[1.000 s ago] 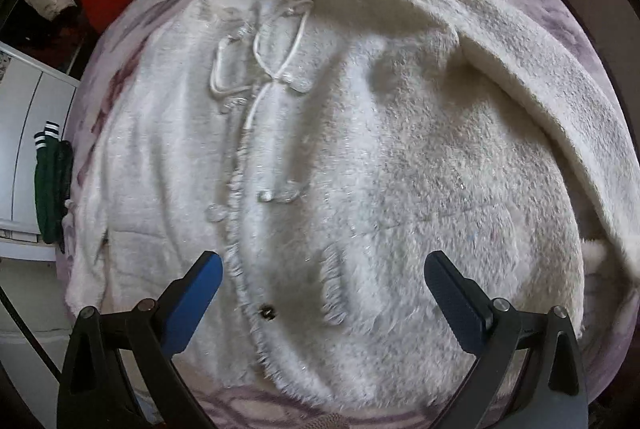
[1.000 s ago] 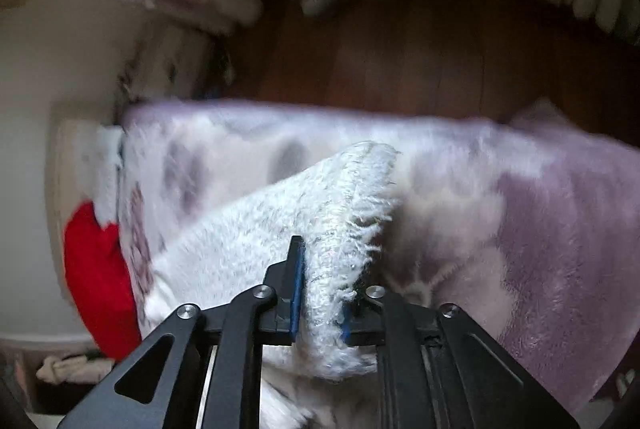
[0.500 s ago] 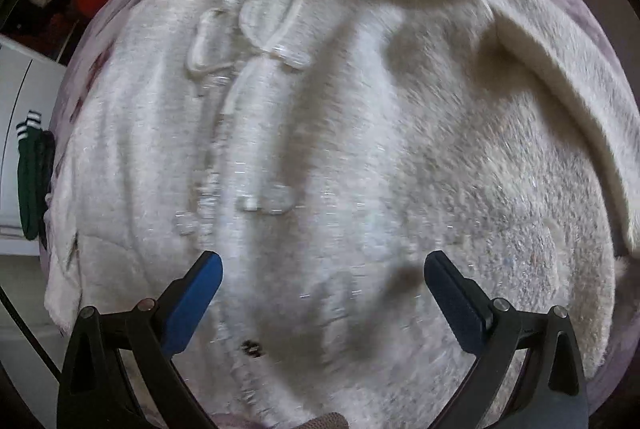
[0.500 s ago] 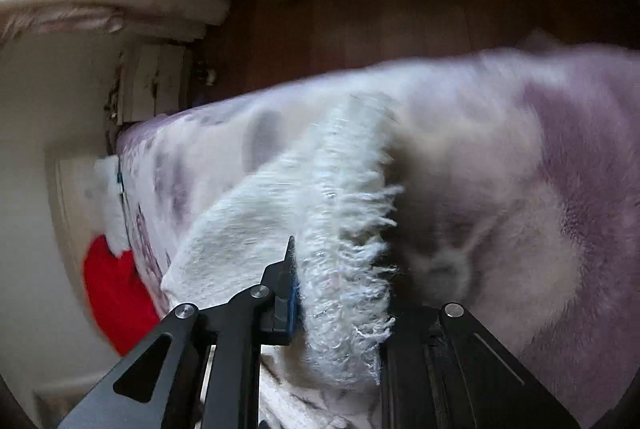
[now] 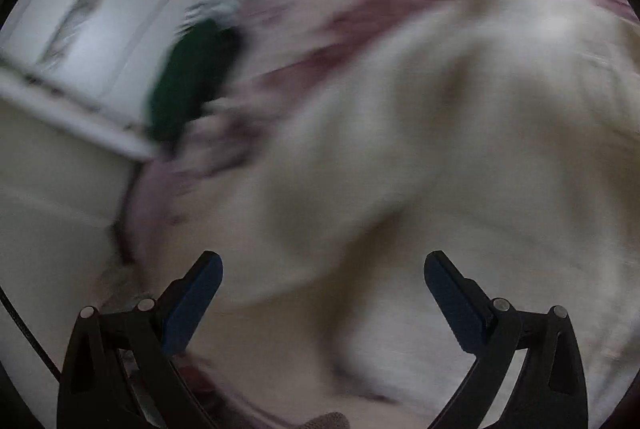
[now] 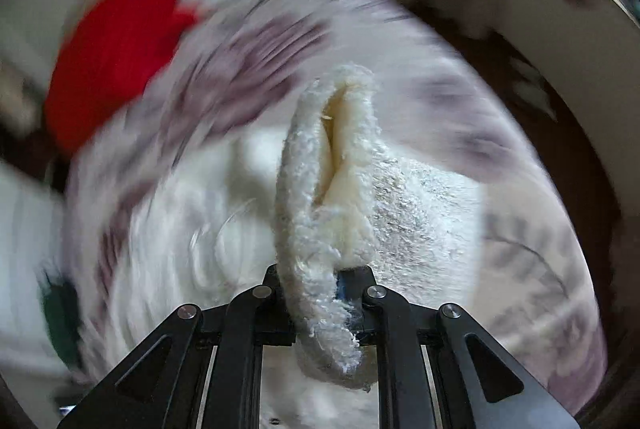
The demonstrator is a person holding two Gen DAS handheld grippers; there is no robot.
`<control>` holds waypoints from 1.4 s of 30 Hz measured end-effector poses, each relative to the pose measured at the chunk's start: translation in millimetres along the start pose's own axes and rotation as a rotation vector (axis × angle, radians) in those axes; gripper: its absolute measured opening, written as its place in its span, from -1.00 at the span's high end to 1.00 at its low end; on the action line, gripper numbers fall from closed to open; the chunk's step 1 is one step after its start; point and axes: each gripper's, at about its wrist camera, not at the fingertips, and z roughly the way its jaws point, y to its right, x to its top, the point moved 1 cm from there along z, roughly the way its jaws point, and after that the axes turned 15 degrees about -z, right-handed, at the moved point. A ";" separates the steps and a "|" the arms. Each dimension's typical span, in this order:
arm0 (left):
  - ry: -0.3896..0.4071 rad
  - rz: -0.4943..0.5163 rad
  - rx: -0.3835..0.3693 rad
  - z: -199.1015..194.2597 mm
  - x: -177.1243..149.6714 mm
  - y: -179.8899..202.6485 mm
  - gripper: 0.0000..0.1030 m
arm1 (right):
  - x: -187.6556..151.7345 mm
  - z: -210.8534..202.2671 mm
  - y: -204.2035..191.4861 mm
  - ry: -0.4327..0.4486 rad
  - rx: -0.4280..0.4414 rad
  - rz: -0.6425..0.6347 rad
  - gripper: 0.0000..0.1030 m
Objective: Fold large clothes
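Observation:
A fluffy white cardigan (image 5: 460, 149) lies spread on a purple floral blanket (image 5: 320, 29); the left wrist view is blurred by motion. My left gripper (image 5: 322, 269) is open and empty just above the garment's left part. My right gripper (image 6: 320, 277) is shut on a fringed edge of the cardigan (image 6: 324, 189) and holds it lifted, folded between the jaws, above the rest of the garment (image 6: 420, 213).
A red item (image 6: 116, 53) lies at the far end of the blanket (image 6: 520, 269). A green garment (image 5: 184, 81) hangs by a white cabinet (image 5: 92, 29) left of the bed. Dark wooden floor (image 6: 568, 157) shows beyond the bed's right edge.
My left gripper swung left toward the garment's left edge and the cabinet. My right gripper swung round with the held edge, now facing over the garment toward the red item.

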 end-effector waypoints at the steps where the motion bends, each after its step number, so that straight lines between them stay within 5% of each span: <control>1: -0.004 -0.030 0.037 10.4 1.4 -16.5 -1.00 | 12.7 24.5 -39.2 -0.040 -0.010 -0.069 0.70; 4: -0.052 -0.115 0.117 53.4 12.6 -57.9 -1.00 | 23.7 92.7 -144.0 -0.123 -0.046 -0.232 0.71; 9: -0.142 -0.207 0.137 93.9 9.0 -87.7 -1.00 | 20.7 169.6 -251.8 -0.215 -0.074 -0.328 0.70; 14: -0.219 -0.241 0.097 109.7 1.2 -99.8 -1.00 | 12.9 183.5 -300.1 -0.224 -0.077 -0.383 0.70; 16: -0.282 -0.274 0.033 114.0 -4.4 -106.7 -1.00 | 5.5 189.3 -298.6 -0.275 -0.038 -0.395 0.57; 19: -0.376 -0.369 -0.099 117.3 -13.6 -130.4 -1.00 | -0.1 162.6 -257.2 -0.319 0.160 -0.249 0.18; 21: -0.465 -0.466 -0.209 124.5 -23.6 -148.4 -1.00 | -8.6 140.5 -226.3 -0.303 0.249 -0.145 -0.54; 27: -0.708 -0.905 -0.692 177.9 -57.0 -166.9 -0.91 | -61.9 83.9 -149.9 -0.293 0.211 -0.023 -0.58; 29: -0.711 -1.035 -0.769 194.1 -57.4 -167.3 -0.81 | -78.8 73.1 -137.0 -0.294 0.183 -0.008 -0.58; 33: -0.598 -1.126 -0.665 213.6 -28.5 -178.3 0.58 | -107.8 72.2 -121.2 -0.292 0.137 0.003 -0.58; 37: -0.384 -1.049 -0.630 210.1 28.5 -196.5 0.73 | -119.5 84.6 -126.3 -0.297 0.115 -0.015 -0.58; 42: -0.258 -1.069 -0.620 234.5 75.5 -221.4 0.80 | -113.3 95.7 -153.2 -0.269 0.156 -0.007 -0.58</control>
